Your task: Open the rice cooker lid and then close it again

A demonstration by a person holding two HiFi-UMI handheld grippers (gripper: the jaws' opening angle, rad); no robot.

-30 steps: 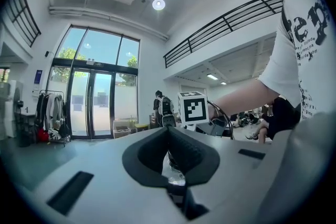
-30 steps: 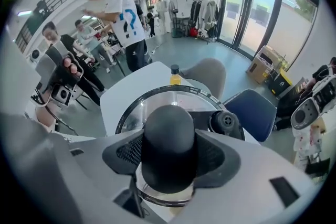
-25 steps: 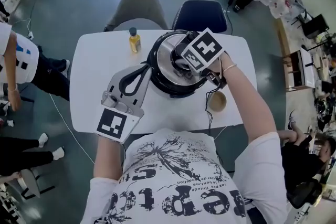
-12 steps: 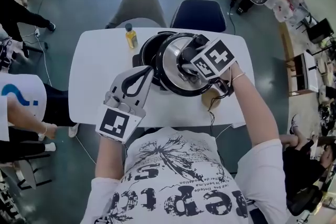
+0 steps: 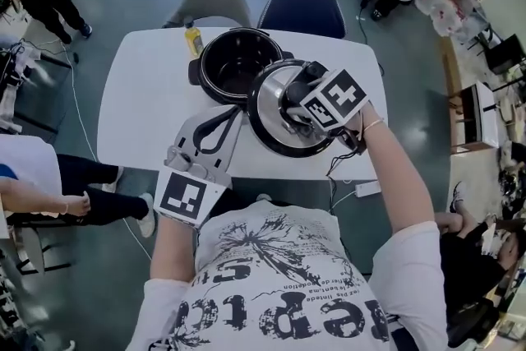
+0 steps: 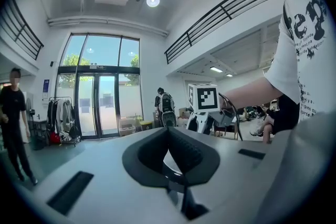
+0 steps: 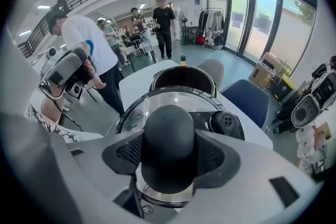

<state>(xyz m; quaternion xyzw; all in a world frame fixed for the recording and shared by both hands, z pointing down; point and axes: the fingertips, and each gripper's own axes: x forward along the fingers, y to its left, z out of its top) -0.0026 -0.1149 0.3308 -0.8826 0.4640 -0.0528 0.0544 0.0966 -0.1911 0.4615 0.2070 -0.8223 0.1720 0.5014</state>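
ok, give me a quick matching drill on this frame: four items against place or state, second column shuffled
Items:
1. lid
2. cooker pot
3. yellow bottle
4. left gripper

Place or state:
A. uncovered, standing on the table
B. nothing between its fingers
C. off the pot, gripped by its knob in the right gripper
D. at the table's far edge, just left of the pot in the head view

Pairs: 1-C, 2-A, 3-D, 4-B

White table (image 5: 140, 123), rice cooker (image 5: 204, 68), yellow bottle (image 5: 193, 38)
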